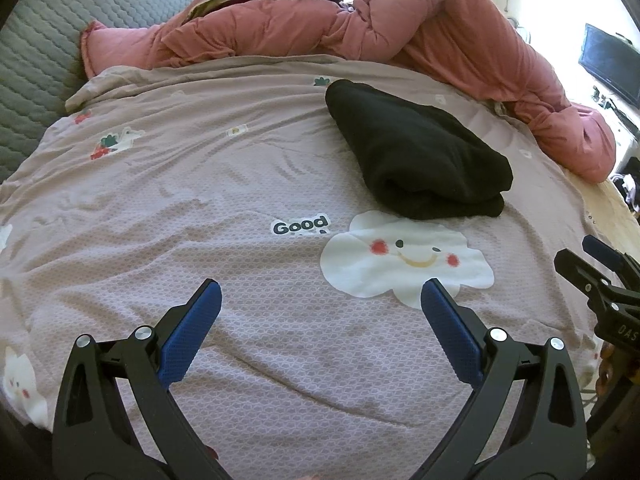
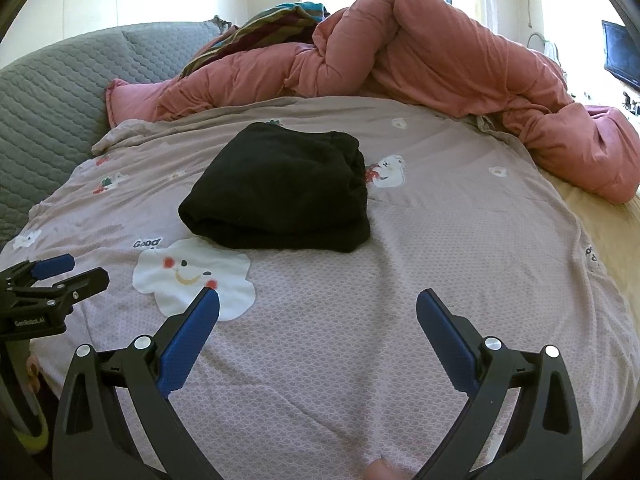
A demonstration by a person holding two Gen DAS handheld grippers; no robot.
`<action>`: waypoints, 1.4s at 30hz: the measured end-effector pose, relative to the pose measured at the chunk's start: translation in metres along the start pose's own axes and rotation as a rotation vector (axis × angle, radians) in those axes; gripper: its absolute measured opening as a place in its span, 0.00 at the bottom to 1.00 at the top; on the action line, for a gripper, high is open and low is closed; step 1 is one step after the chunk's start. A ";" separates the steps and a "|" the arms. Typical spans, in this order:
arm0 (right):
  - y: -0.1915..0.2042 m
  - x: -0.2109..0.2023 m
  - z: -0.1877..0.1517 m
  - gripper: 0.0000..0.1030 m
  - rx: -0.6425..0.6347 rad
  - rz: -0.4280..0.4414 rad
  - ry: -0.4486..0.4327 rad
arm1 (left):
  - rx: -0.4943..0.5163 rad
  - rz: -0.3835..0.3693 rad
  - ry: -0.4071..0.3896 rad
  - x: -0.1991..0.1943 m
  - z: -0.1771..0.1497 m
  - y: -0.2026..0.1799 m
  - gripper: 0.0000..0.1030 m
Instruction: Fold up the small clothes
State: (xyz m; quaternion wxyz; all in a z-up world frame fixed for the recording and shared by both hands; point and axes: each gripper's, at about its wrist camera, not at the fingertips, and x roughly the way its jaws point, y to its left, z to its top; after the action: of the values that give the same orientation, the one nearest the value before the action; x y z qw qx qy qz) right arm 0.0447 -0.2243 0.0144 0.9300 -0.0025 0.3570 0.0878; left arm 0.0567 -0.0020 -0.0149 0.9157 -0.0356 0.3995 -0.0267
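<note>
A black garment (image 1: 416, 152) lies folded into a compact bundle on the mauve printed bedsheet (image 1: 200, 200), just beyond a white smiling-cloud print (image 1: 404, 260). It also shows in the right wrist view (image 2: 280, 192). My left gripper (image 1: 322, 292) is open and empty, held above the sheet, short of the garment. My right gripper (image 2: 318, 300) is open and empty, also short of the garment. Each gripper appears at the edge of the other's view: the right one (image 1: 600, 272) and the left one (image 2: 60, 276).
A bunched pink duvet (image 2: 440, 60) runs along the far side and right of the bed. A grey quilted cover (image 2: 60, 92) lies at the left, striped fabric (image 2: 272, 20) behind. A dark screen (image 1: 612, 64) stands at the far right.
</note>
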 end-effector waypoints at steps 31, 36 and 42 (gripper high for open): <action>-0.001 -0.002 0.001 0.95 0.007 0.001 0.006 | 0.000 0.022 0.004 -0.001 0.001 0.000 0.91; 0.001 -0.002 0.002 0.95 0.008 -0.009 0.003 | 0.001 0.022 0.006 -0.002 0.001 0.000 0.91; -0.001 0.001 0.002 0.95 0.023 -0.022 0.007 | 0.010 -0.001 -0.002 -0.003 0.000 -0.001 0.91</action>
State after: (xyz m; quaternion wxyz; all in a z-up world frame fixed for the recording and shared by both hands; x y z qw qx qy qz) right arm 0.0468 -0.2252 0.0153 0.9296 0.0042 0.3612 0.0736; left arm 0.0548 -0.0031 -0.0126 0.9162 -0.0313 0.3985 -0.0292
